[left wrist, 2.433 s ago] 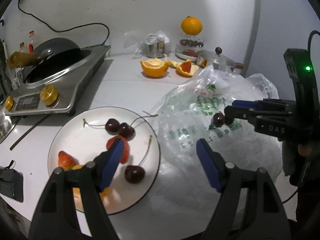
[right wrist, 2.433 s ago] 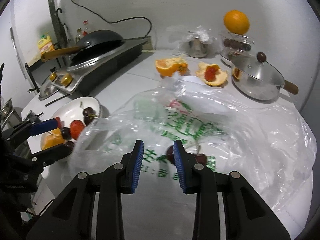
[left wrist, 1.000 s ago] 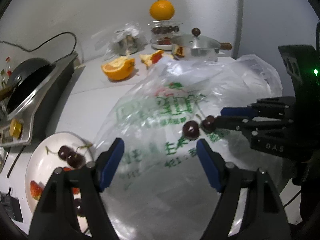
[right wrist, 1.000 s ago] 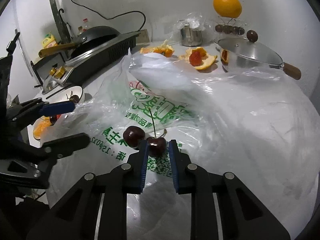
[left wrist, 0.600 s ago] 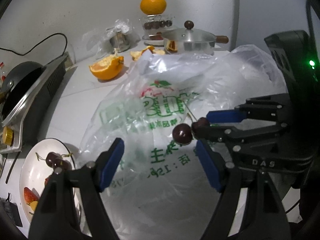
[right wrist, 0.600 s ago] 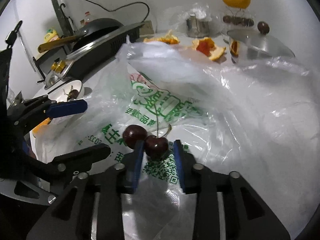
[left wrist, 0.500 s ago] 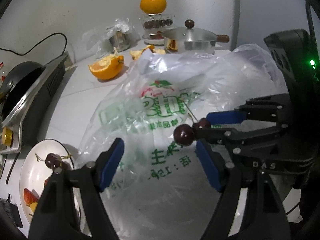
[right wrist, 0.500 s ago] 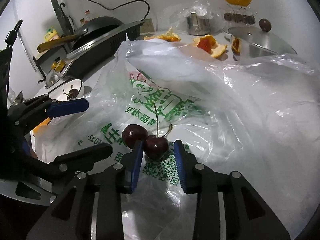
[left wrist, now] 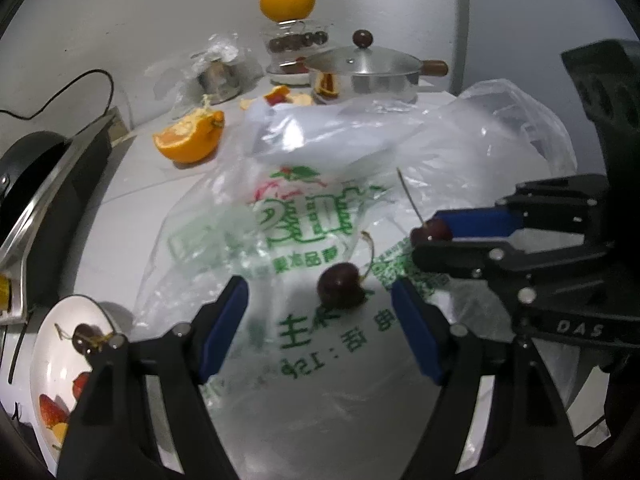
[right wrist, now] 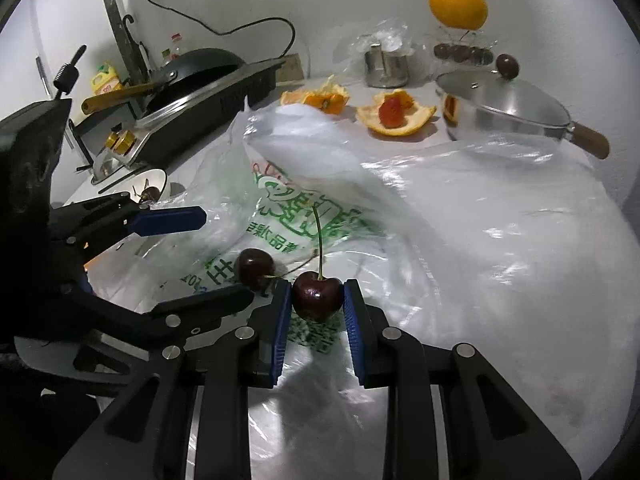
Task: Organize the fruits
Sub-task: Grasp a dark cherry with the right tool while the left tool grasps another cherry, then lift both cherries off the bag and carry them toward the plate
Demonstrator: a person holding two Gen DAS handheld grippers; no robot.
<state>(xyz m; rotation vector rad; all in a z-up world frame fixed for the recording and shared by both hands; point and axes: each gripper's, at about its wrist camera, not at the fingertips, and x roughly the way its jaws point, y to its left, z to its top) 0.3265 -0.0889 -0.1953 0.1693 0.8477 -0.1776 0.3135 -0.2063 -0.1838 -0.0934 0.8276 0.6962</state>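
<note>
My right gripper (right wrist: 314, 300) is shut on a dark cherry (right wrist: 317, 295) with an upright stem, held over a clear plastic bag with green print (right wrist: 460, 240). A second cherry (right wrist: 256, 269) lies on the bag just left of it. In the left wrist view that loose cherry (left wrist: 339, 285) sits between the fingers of my open left gripper (left wrist: 318, 308), and the right gripper (left wrist: 430, 240) holds its cherry (left wrist: 432, 232) at the right. A white plate (left wrist: 44, 364) with cherries and strawberries is at lower left.
A cut orange (left wrist: 188, 140), orange peels (right wrist: 394, 116), a lidded steel pot (left wrist: 360, 72), a glass stand topped by an orange (left wrist: 287, 0) and a steel cup stand at the back. A stove with a black pan (right wrist: 196, 76) is at the left.
The two cherries have separated: one now lies on the bag while the right gripper keeps the other. The left gripper has moved in around the loose cherry.
</note>
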